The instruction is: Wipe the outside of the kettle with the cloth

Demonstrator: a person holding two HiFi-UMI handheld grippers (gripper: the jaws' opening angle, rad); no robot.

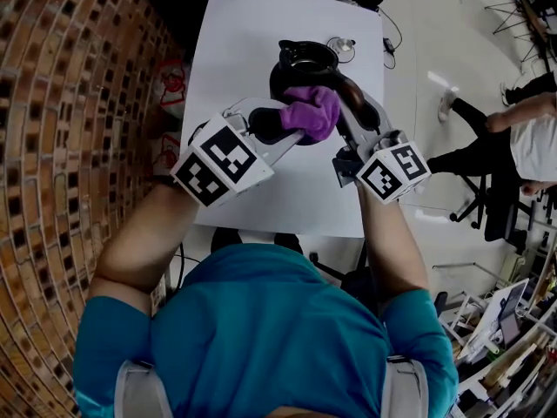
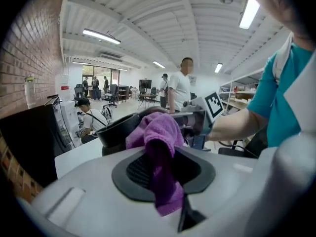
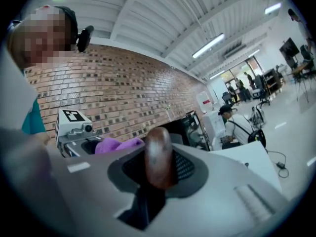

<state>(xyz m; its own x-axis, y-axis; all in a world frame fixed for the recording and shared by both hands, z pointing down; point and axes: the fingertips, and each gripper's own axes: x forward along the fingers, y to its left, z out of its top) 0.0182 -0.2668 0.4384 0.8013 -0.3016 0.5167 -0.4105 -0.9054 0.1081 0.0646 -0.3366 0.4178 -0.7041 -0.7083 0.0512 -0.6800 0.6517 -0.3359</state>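
Note:
A black kettle [image 1: 300,68] with its lid off is held above the white table [image 1: 235,85]. Its dark brown handle [image 1: 352,98] runs toward my right gripper [image 1: 352,151], which is shut on it; the handle [image 3: 159,157] shows between the jaws in the right gripper view. My left gripper [image 1: 278,124] is shut on a purple cloth [image 1: 312,113], bunched against the kettle's near side. In the left gripper view the cloth [image 2: 160,154] hangs between the jaws, with the kettle's rim [image 2: 116,130] just behind it.
A small round lid [image 1: 341,46] lies on the table behind the kettle. A brick wall [image 1: 61,103] runs along the left. Several people [image 2: 180,85] stand or sit in the room beyond, and one sits on a chair [image 1: 513,146] at the right.

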